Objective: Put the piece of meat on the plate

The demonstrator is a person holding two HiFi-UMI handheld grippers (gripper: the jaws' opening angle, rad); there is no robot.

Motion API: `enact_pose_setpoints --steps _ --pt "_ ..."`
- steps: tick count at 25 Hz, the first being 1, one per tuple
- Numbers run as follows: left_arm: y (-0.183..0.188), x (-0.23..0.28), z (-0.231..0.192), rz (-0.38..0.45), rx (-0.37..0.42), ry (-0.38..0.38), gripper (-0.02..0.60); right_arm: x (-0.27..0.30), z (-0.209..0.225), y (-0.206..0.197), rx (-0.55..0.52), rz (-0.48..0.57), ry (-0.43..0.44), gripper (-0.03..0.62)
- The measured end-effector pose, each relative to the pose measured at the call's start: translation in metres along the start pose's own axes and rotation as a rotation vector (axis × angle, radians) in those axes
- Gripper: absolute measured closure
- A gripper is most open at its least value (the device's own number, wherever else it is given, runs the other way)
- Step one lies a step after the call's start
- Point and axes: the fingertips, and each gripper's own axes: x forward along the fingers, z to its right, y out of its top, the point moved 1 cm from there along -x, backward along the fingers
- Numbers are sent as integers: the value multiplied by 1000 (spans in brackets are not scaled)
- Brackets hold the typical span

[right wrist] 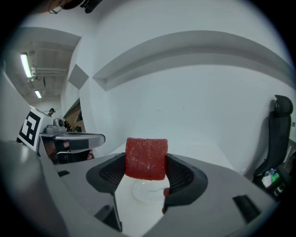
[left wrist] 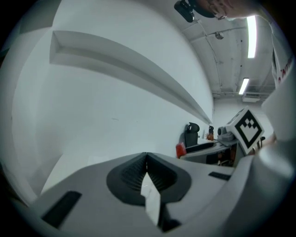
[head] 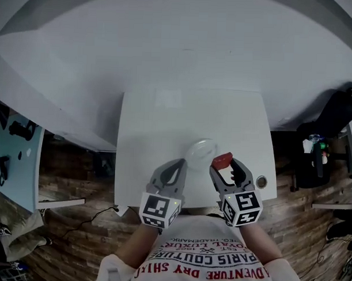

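Note:
A red block of meat (right wrist: 146, 158) sits clamped between the jaws of my right gripper (right wrist: 147, 163). In the head view the meat (head: 222, 161) is held over the near right part of the white table (head: 165, 125), just right of a clear plate (head: 201, 150). Through the right gripper view the plate (right wrist: 150, 190) shows below and behind the meat. My left gripper (head: 179, 165) is shut with nothing in it, its tips near the plate's left edge. In its own view the left gripper (left wrist: 147, 159) has its jaws together, and the red meat (left wrist: 180, 150) shows far off at the right.
A round metal fitting (head: 261, 181) sits in the table's near right corner. A black office chair (head: 332, 131) with small items stands to the right. A pale blue bench (head: 14, 160) with black tools is at the left. Wood floor (head: 75, 231) lies around.

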Motion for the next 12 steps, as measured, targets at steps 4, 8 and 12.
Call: enact_pose_setpoints --steps 4,8,12 --pt "-9 12 -17 -32 -10 0 575 25 3 -10 -3 -77 -2 315" --pt "-18 22 -23 -56 -37 17 575 48 10 -25 -24 -165 17 315" --pt "-34 32 -29 -92 -56 44 575 71 11 -47 -78 -242 38 315"
